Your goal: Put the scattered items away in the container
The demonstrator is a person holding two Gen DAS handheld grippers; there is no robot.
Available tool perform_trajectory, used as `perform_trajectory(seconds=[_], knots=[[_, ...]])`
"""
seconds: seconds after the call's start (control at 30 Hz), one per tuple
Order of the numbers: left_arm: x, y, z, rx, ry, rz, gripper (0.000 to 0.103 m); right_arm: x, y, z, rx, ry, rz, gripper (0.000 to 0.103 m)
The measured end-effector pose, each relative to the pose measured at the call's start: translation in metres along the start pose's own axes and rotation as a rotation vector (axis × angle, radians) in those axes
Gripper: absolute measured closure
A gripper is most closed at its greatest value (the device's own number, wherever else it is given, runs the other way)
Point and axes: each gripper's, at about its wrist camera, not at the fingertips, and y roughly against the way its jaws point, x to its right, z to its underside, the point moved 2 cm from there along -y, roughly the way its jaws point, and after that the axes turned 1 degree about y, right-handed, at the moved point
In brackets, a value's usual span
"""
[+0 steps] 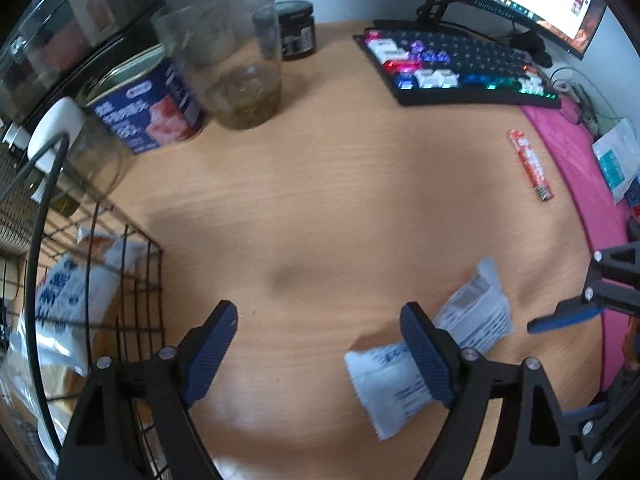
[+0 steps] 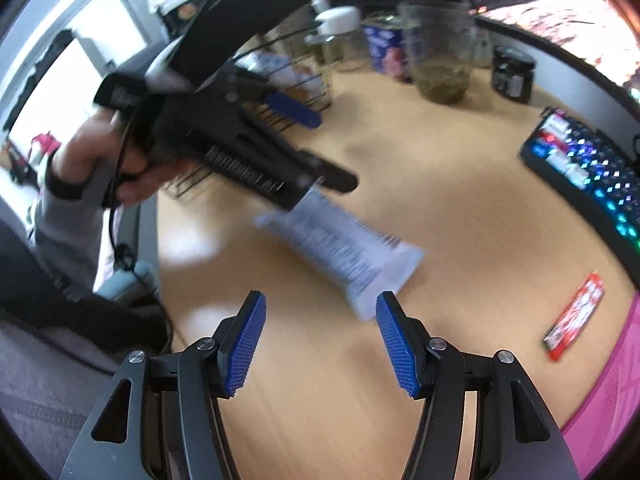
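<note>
The left gripper (image 1: 320, 332) is spread wide and holds nothing – it hangs over the wooden desk (image 1: 340, 184), just beside the wire basket (image 1: 140, 280), where one snack bag (image 1: 72, 280) already lies. The right gripper (image 2: 320, 340) is also spread, empty. A white packet (image 2: 344, 248) lies flat on the desk near both grippers, and a red stick packet (image 2: 576, 316) lies beside the pink mat (image 2: 608, 392)
</note>
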Motion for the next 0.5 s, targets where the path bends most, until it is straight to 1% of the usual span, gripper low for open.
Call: perform_trajectory(seconds=[0.07, 0.17, 0.27, 0.3, 0.37, 0.47, 0.5], knots=[[-0.003, -0.001, 0.004, -0.008, 0.001, -0.016, 0.018, -0.006, -0.01, 0.001, -0.024, 0.009, -0.021, 0.045], [-0.006, 0.0, 0.009, -0.007, 0.012, 0.004, 0.018, -0.007, -0.022, 0.0, -0.042, 0.014, -0.024, 0.045], [-0.005, 0.01, 0.014, 0.056, 0.018, 0.071, 0.018, -0.001, -0.028, -0.003, -0.038, -0.001, -0.002, 0.045], [-0.005, 0.011, 0.018, 0.047, 0.025, 0.099, 0.018, 0.002, -0.028, -0.004, -0.035, -0.008, -0.001, 0.045], [-0.003, 0.006, 0.023, 0.013, 0.019, 0.125, 0.018, 0.009, -0.028, -0.007, -0.024, -0.024, 0.015, 0.045], [0.001, -0.004, 0.035, -0.03, 0.008, 0.112, 0.018, 0.016, -0.027, -0.01, -0.017, -0.035, 0.036, 0.045], [0.002, -0.002, 0.039, -0.018, 0.009, 0.107, 0.018, 0.018, -0.028, -0.011, -0.016, -0.035, 0.049, 0.045]])
